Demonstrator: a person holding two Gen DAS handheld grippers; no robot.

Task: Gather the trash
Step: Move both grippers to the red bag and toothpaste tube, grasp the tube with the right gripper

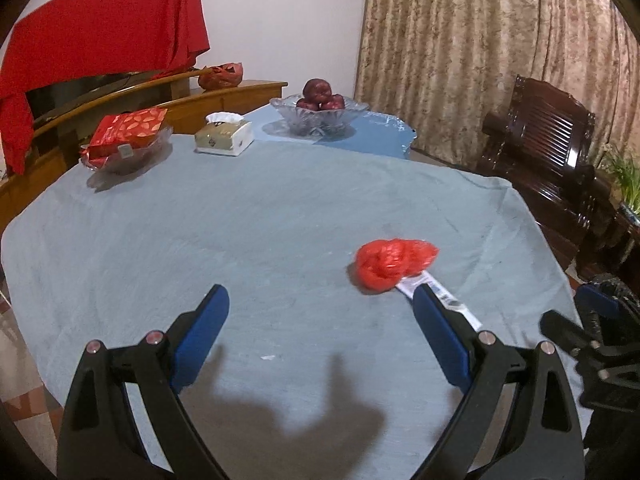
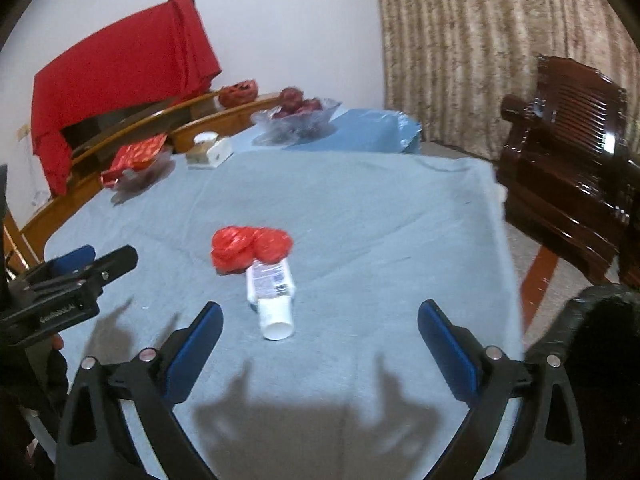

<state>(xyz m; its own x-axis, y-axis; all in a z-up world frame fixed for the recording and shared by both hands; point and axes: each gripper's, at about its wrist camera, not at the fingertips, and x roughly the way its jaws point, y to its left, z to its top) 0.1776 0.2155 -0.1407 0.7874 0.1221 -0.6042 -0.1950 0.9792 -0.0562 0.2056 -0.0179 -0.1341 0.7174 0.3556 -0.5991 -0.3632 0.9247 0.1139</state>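
- The table (image 2: pixel 360 216), under a pale blue cloth, fills both views; the two pieces of trash lie on its near half, well apart from the dishes at the far edge.
- Far back stand a fruit bowl (image 1: pixel 318 114), a tray of red packets (image 1: pixel 126 142) and a tissue box (image 1: pixel 224 136). These look like things that belong there, not trash.
- The left gripper (image 1: pixel 320 300) hangs over the cloth with its blue pads spread wide and nothing between them. The red bag lies ahead and to its right, and the tube is half hidden behind its right finger.
- The right gripper (image 2: pixel 320 316) is likewise wide open and empty, low over the near edge. The tube lies ahead, closer to its left finger than its right.
- The crumpled red bag (image 2: pixel 250 248) sits on the cloth, touching the far end of the tube.
- The white tube (image 2: pixel 272 300) lies flat, cap end toward the right gripper.
- Step in hand, as I judge it: the approach, with nothing picked up yet.
- The next move likely calls for the right gripper to shift left and forward so the tube sits between its pads, then close. The tube is slim and round, so it may roll; the bag is soft and wants a deep pinch.
- No bin shows in either view.
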